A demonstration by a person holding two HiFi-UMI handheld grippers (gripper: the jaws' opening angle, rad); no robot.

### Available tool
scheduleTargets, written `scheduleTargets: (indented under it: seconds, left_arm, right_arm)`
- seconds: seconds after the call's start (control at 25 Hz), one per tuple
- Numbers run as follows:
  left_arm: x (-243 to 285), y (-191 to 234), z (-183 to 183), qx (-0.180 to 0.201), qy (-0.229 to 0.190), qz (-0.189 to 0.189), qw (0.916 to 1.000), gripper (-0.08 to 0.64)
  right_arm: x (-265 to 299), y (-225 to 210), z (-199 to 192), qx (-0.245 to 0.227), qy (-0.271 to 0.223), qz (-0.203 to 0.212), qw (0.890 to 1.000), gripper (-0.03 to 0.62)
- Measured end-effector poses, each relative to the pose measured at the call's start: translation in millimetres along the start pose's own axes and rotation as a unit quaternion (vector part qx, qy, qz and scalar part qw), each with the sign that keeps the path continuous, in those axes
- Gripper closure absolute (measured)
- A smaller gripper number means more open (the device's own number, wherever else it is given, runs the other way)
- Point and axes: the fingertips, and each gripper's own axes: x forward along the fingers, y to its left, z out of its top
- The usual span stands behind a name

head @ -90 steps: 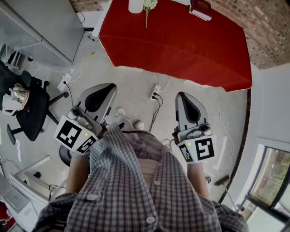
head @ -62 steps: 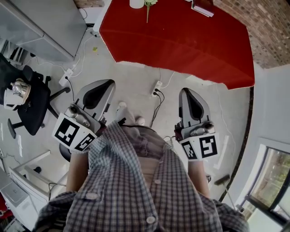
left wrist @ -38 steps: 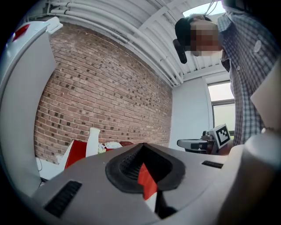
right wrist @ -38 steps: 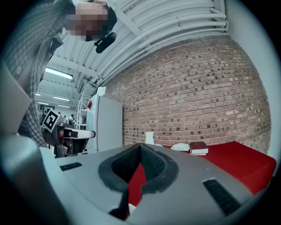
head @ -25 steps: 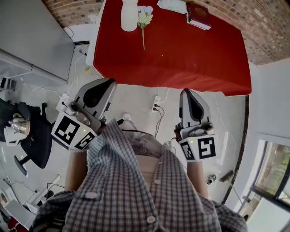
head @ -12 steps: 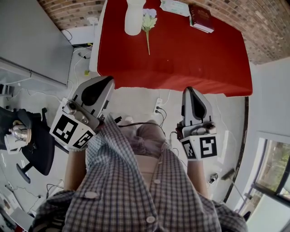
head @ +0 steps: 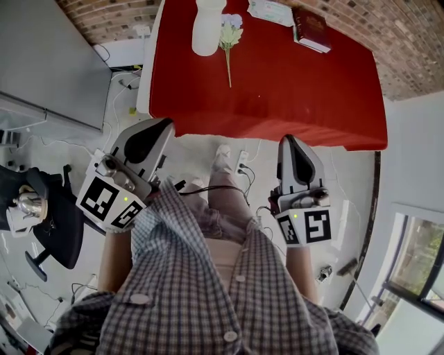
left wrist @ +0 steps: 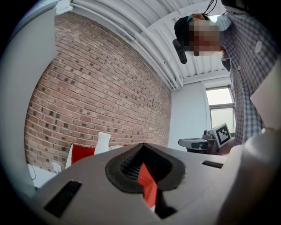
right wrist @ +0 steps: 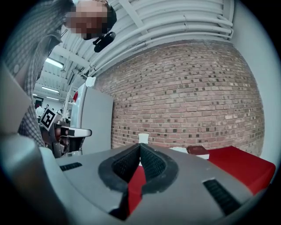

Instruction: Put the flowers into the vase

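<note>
The table [head: 298, 97], draped in a red cloth, stands against a brick wall [head: 399, 48]. The white vase [head: 208, 26] stands upright near the table's far left corner. The flowers [head: 229, 41] lie flat on the table just to the right of the vase, blooms toward the wall and the green stem pointing at the table's near edge; whether the blooms touch the vase cannot be told. A dark red book [head: 310, 28] lies at the table's far edge, further right, with a pale flat thing [head: 270, 10] between it and the flowers. Both tools are held off the table, over the floor on its near side, and both point toward it. The left gripper [head: 167, 123] is in front of the table's left part and the right gripper [head: 287, 138] in front of its middle. In each gripper view the 2 jaws are pressed fully together, pad against pad, with nothing between them; only the table's red cloth shows through the small gap below the pads. A person in a checked shirt [head: 208, 291] stands on the table's near side, 1 shoe [head: 222, 158] forward on the floor between the 2 grippers, next to a white power strip [head: 241, 158]. Left of the table stands a grey cabinet [head: 48, 62], and well off the table's near left corner is a black chair [head: 52, 229] with a metal kettle [head: 26, 204] beside it.
</note>
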Motion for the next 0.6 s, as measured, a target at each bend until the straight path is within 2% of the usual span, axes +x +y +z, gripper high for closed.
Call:
scheduleTargets:
  seconds: [0.6]
  left_arm:
    - [46,55,11,0.004,-0.005,0.053,0.9986,0.554]
  right_arm:
    - [93,-28,2,-0.007,0.003,0.062,0.998,0.586]
